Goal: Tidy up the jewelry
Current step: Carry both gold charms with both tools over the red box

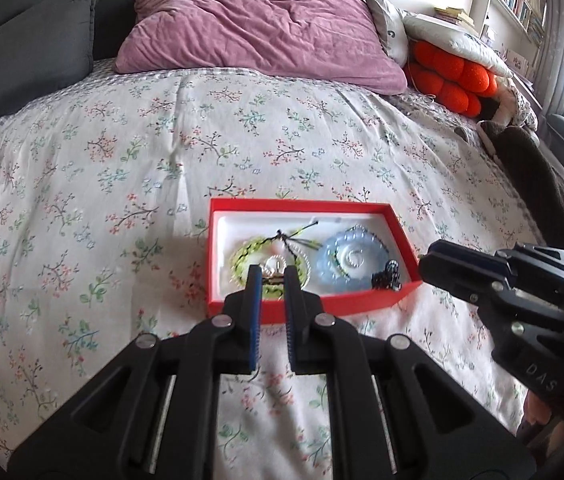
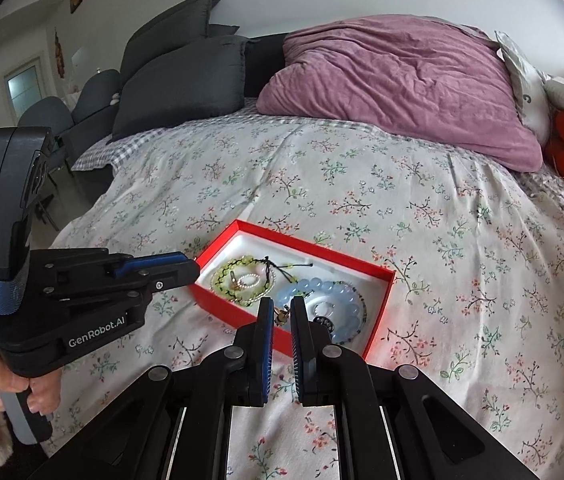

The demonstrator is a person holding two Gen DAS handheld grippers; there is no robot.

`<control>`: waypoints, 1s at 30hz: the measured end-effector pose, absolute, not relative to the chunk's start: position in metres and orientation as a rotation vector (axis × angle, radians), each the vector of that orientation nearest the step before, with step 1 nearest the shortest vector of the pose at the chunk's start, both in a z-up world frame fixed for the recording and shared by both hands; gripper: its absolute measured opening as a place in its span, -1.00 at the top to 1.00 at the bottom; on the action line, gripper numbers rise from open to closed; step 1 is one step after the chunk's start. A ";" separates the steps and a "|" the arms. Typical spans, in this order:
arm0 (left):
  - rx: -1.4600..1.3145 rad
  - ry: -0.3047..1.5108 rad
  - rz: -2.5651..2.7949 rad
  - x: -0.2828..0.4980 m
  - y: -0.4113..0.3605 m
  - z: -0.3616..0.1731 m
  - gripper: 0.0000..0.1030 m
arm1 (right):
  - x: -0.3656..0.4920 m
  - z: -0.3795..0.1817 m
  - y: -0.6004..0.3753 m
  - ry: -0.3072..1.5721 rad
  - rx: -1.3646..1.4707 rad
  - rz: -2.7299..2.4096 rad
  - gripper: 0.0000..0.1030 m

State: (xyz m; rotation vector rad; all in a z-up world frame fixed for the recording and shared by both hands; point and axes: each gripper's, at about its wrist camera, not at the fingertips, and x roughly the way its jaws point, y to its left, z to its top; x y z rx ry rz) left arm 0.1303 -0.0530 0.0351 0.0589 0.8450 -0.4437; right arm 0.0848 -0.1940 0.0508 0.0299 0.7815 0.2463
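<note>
While both grippers hang above the near edge of the red cardboard tray (image 2: 378, 300), jewelry lies inside: green beaded bracelet (image 2: 223, 276) at its left end, pale-blue bead bracelet (image 2: 346, 312) at its right. Left gripper (image 1: 271, 274) and right gripper (image 2: 280, 306) nearly closed, empty. Sorting looks finished; next, withdraw.

Open shallow red cardboard box w/ white lining (image 1: 366, 305) lay flat on bed. Inside, left: yellow-green bead bracelet w/ black cord (image 2: 229, 271) around small pearl-like bracelet (image 2: 250, 279). Right: pale blue bead bracelet (image 1: 332, 254), dark bead piece (image 1: 386, 276) beside it.
</note>
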 end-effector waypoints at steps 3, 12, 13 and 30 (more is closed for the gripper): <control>0.070 0.840 -0.438 0.136 -0.066 0.032 0.77 | 0.095 0.050 -0.199 0.782 0.052 0.220 0.84; 0.006 0.861 -0.392 0.160 -0.077 0.019 0.77 | 0.122 0.034 -0.221 0.817 0.146 0.160 0.84; 0.001 0.863 -0.390 0.162 -0.078 0.018 0.77 | 0.125 0.032 -0.223 0.823 0.158 0.158 0.84; 0.013 0.881 -0.351 0.176 -0.089 0.000 0.77 | 0.140 0.011 -0.231 0.873 0.180 0.150 0.83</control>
